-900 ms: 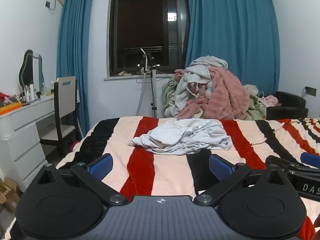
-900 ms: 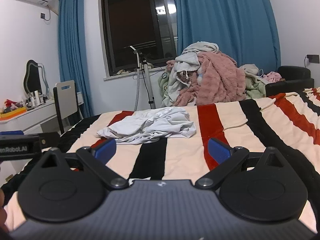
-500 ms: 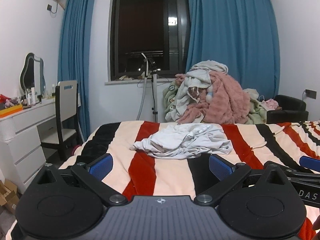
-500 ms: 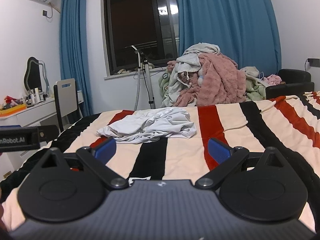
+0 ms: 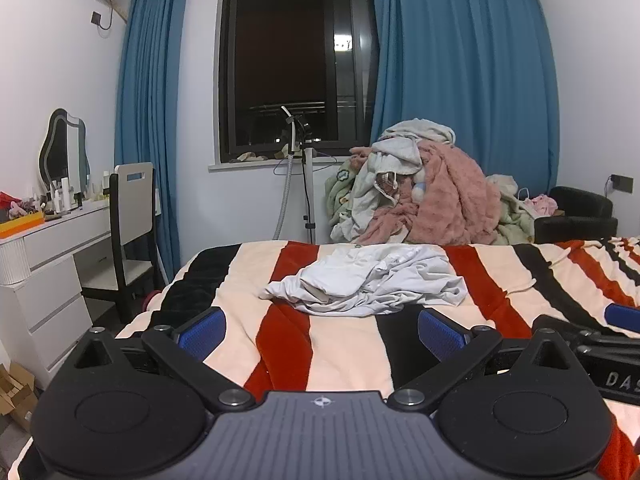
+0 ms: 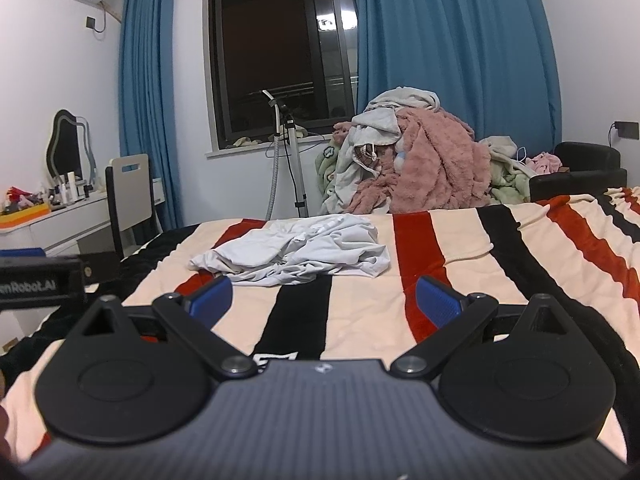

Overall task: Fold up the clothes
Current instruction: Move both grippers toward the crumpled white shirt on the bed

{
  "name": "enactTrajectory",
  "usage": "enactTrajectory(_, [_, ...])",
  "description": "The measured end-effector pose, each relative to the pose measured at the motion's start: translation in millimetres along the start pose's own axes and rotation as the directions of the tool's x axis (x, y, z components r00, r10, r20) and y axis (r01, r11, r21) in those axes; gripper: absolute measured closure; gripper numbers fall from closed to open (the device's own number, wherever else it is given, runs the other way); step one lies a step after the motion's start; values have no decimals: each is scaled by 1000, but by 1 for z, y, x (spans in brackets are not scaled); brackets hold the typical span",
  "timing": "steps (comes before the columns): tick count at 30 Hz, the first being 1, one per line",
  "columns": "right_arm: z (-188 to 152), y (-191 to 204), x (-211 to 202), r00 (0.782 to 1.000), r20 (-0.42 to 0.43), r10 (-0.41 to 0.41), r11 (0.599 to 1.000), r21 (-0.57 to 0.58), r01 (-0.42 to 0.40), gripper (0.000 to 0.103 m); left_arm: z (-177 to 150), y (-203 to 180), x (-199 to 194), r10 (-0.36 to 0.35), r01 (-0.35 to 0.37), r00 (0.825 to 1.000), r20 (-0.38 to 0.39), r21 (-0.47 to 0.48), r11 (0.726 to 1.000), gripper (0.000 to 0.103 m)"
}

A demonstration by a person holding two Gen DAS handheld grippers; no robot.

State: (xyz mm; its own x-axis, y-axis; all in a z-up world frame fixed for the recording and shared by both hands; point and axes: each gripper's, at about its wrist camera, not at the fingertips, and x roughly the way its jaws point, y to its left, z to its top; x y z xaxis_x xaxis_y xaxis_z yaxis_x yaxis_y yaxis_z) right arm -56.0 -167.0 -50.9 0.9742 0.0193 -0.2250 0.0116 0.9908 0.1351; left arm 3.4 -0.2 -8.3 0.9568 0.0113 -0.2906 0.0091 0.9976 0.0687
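While both grippers are hanging wide with nothing between their blue pads, the view from each has been tipping a little lower over the last second: the window is riding higher and the white garment (image 5: 366,282) is sitting nearer the jaws than it was a moment ago. I am reading that as the start of a reach, with no fold yet begun.

From the left gripper (image 5: 322,330), the crumpled garment is lying at twelve o'clock on the striped blanket (image 5: 344,344), near but not touching. From the right gripper (image 6: 324,304), it is lying at about eleven o'clock (image 6: 294,254), its near hem just beyond the left pad.

Bare blanket is stretching all around the heap, widest toward three o'clock, so spreading it flat should be finding room there. Toward nine o'clock the bed edge is falling away to a chair (image 5: 130,216) and a white dresser (image 5: 48,276); a sleeve dragged that way could be slipping off. Beyond the far edge, at one o'clock, a laundry pile (image 5: 424,192) is looming, well apart from the garment. The two grippers are riding close side by side, so they are probably needing to part before pinching opposite corners.
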Motion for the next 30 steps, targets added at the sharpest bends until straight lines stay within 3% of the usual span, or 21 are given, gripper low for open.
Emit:
enactTrajectory(7, [-3,-2,0,1000,8,-1,1000,-4,1,3,-2,-3,5,-10,9,1000,-9,-19,1000,0])
enactTrajectory(13, [-5,0,-6,998,66,0,1000,-5,1,3,-4,0,3,4,-4,1000,14,-6,1000,0])
enactTrajectory(16, [-6,2,-10,997,78,-2,1000,-2,2,3,-2,13,-8,-6,12,997,76,-78,997,0])
enactTrajectory(19, [-9,2,-15,996,88,-15,1000,4,15,0,-1,23,-17,17,-7,995,102,-90,996,0])
enactTrajectory(24, [-2,7,-34,988,153,-28,999,25,25,0,-2,38,-37,41,-31,994,100,-97,995,0])
enactTrajectory(30, [13,25,-48,995,98,-27,999,35,24,0,0,56,-70,48,-36,993,108,-111,993,0])
